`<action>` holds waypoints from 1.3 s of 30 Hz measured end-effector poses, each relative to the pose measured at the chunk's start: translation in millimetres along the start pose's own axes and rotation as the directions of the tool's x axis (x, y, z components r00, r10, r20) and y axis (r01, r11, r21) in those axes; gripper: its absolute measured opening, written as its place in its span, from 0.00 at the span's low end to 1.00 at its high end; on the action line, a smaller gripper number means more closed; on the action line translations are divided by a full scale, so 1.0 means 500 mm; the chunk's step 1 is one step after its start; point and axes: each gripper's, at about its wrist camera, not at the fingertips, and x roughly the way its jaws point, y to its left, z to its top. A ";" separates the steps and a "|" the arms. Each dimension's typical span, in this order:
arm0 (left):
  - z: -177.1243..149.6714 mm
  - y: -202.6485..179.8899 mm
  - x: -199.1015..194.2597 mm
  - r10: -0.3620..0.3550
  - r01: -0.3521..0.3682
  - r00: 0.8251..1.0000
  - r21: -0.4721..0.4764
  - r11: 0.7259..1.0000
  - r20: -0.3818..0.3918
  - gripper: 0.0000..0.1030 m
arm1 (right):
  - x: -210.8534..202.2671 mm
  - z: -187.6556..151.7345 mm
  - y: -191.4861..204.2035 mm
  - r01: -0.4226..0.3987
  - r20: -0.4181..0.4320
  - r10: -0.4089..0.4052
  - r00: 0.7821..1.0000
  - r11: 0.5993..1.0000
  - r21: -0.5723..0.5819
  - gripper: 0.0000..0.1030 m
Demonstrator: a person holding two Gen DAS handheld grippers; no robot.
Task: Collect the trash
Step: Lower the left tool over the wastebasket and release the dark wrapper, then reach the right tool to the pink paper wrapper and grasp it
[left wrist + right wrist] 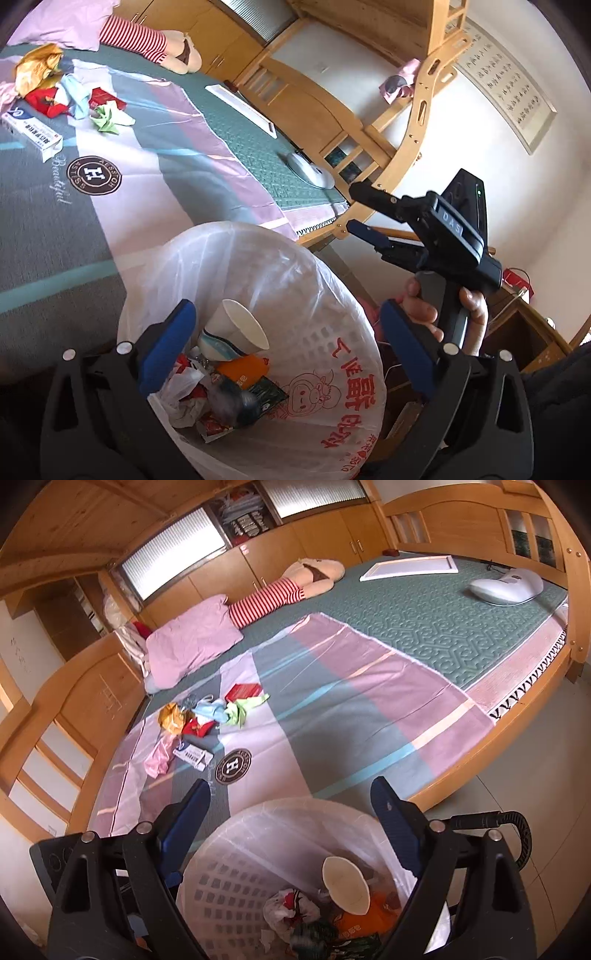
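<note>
Blue-padded left gripper [286, 347] sits directly over the lined trash basket [343, 413], jaws spread wide, nothing between the pads. No earlier view supplied, so only the present state is reported.

Basket contents: paper cup [242, 326] lying tilted on top, orange wrapper [242, 371] beneath it, crumpled plastic bag [184, 387] beside it, dark foil pack just beside the wrapper.

Right gripper [291, 827] also open and empty; from its own cam it hangs above the basket's far rim, aimed toward the bed. A hand [443, 314] holds it, seen right of the basket in the left cam.

Remaining trash, all on the bedsheet [332, 716] well beyond the basket: yellow crumpled wrapper [170, 717], red packet [243, 691], green paper scrap [240, 709], white printed carton [192, 757], pink bag [157, 760], approx 6 items.

Judgement: a drop looks done; next is the reach back to the pile. Rec.: lift the left gripper clear of the liner so it doesn't snag, approach 1 item at a time, low over the sheet, pinching flimsy pieces at a crumpled ridge w/o catching fabric.
</note>
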 end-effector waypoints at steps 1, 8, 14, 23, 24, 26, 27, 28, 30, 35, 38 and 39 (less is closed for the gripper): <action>0.001 -0.001 -0.001 -0.001 0.001 1.000 -0.001 1.000 0.003 0.96 | 0.001 -0.001 0.004 0.001 0.000 -0.001 1.000 1.000 -0.007 0.85; 0.000 0.002 -0.003 0.011 -0.011 1.000 -0.013 1.000 0.005 0.96 | -0.005 -0.009 0.030 0.017 0.029 -0.015 0.999 0.997 -0.081 0.89; 0.002 0.003 -0.006 0.035 -0.034 0.999 -0.028 0.999 0.024 0.96 | 0.003 -0.016 0.036 0.027 0.028 -0.025 0.999 0.995 -0.094 0.91; 0.025 0.009 -0.039 0.059 -0.046 0.993 -0.121 0.992 0.103 0.96 | 0.035 -0.020 0.060 -0.006 -0.019 0.005 1.000 0.996 -0.086 0.91; 0.027 0.000 -0.050 0.054 -0.042 0.991 -0.098 0.994 0.124 0.96 | 0.039 -0.016 0.064 -0.015 -0.023 0.013 1.000 0.997 -0.078 0.91; 0.027 -0.015 -0.085 0.100 -0.098 0.976 -0.019 0.995 0.194 0.96 | 0.047 -0.007 0.073 -0.028 -0.024 0.027 0.999 0.997 -0.072 0.91; 0.028 -0.017 -0.100 0.139 -0.142 0.966 -0.001 0.990 0.219 0.96 | 0.052 -0.003 0.080 -0.026 -0.021 0.025 0.999 0.996 -0.083 0.91; 0.036 -0.018 -0.118 0.211 -0.220 0.949 0.014 0.975 0.233 0.96 | 0.057 0.000 0.086 -0.020 -0.021 0.018 1.000 0.995 -0.094 0.91; 0.061 -0.013 -0.149 0.338 -0.357 0.909 0.034 0.934 0.243 0.96 | 0.072 0.004 0.100 -0.008 -0.028 0.005 1.000 0.993 -0.118 0.91; 0.180 0.071 -0.231 0.694 -0.722 0.664 -0.005 0.692 0.279 0.96 | 0.110 0.034 0.156 0.011 -0.039 -0.016 0.999 0.993 -0.114 0.91; 0.242 0.161 -0.252 0.823 -0.845 0.524 0.011 0.535 0.221 0.96 | 0.163 0.063 0.226 -0.022 -0.082 0.012 0.997 0.991 -0.129 0.91; 0.252 0.184 -0.261 0.843 -0.863 0.495 0.008 0.505 0.213 0.96 | 0.183 0.069 0.250 -0.031 -0.090 0.019 0.996 0.990 -0.136 0.91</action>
